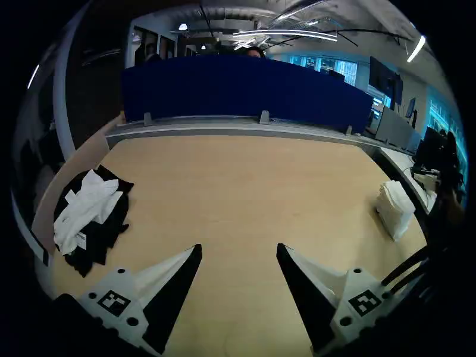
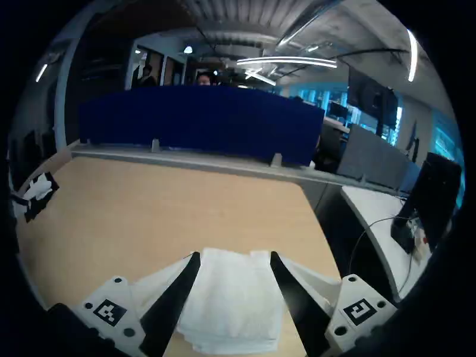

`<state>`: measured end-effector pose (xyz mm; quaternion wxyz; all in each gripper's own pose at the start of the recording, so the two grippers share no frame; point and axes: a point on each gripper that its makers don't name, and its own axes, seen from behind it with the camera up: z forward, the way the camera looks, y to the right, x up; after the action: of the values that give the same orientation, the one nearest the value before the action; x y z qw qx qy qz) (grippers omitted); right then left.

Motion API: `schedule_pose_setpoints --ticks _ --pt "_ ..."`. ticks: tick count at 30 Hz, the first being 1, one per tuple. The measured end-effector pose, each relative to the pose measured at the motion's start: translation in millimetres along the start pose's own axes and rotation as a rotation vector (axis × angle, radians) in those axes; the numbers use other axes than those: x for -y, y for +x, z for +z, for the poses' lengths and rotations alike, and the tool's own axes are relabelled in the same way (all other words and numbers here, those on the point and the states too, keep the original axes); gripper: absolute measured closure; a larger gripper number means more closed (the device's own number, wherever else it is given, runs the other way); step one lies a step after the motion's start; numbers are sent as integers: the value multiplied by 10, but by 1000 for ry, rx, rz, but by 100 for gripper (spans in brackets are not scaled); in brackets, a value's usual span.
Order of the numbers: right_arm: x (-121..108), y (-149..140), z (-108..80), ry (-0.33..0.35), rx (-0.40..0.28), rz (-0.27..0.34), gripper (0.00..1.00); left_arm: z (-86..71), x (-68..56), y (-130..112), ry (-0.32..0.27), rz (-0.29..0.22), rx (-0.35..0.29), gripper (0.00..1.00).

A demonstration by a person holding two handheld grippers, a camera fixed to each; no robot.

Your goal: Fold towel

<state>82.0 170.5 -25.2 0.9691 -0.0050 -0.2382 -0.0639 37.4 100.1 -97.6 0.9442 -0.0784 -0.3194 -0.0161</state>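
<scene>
A stack of folded white towels (image 1: 395, 208) sits near the right edge of the wooden table (image 1: 250, 178). In the right gripper view the same folded towels (image 2: 232, 303) lie on the table right between the fingers of my right gripper (image 2: 234, 254), which stands open around them; I cannot tell if the fingers touch the cloth. My left gripper (image 1: 238, 247) hovers open over bare wood near the front of the table, nothing between its fingers. A heap of unfolded white and black cloths (image 1: 89, 217) lies at the table's left edge, also seen as the small cloth heap (image 2: 37, 193) far left.
A blue partition (image 1: 244, 89) with a grey rail runs along the table's far edge. Beyond the right edge stand a white desk (image 2: 375, 220), a dark monitor (image 2: 431, 190) and cables. A person's head (image 1: 254, 52) shows above the partition.
</scene>
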Motion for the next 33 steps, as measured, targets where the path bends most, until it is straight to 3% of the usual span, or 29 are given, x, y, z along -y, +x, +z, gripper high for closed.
schedule_pose_setpoints --ticks 5,11,18,33 --pt "25 159 -150 -24 -119 56 9 3 3 50 -1 -3 -14 7" --pt "122 164 -214 5 -145 97 6 3 5 90 -3 0 -29 7" --pt "218 426 -302 -11 -220 97 0 9 35 203 1 9 -64 7" --pt "966 1027 -487 53 -374 124 0 -39 151 789 20 15 -253 7"
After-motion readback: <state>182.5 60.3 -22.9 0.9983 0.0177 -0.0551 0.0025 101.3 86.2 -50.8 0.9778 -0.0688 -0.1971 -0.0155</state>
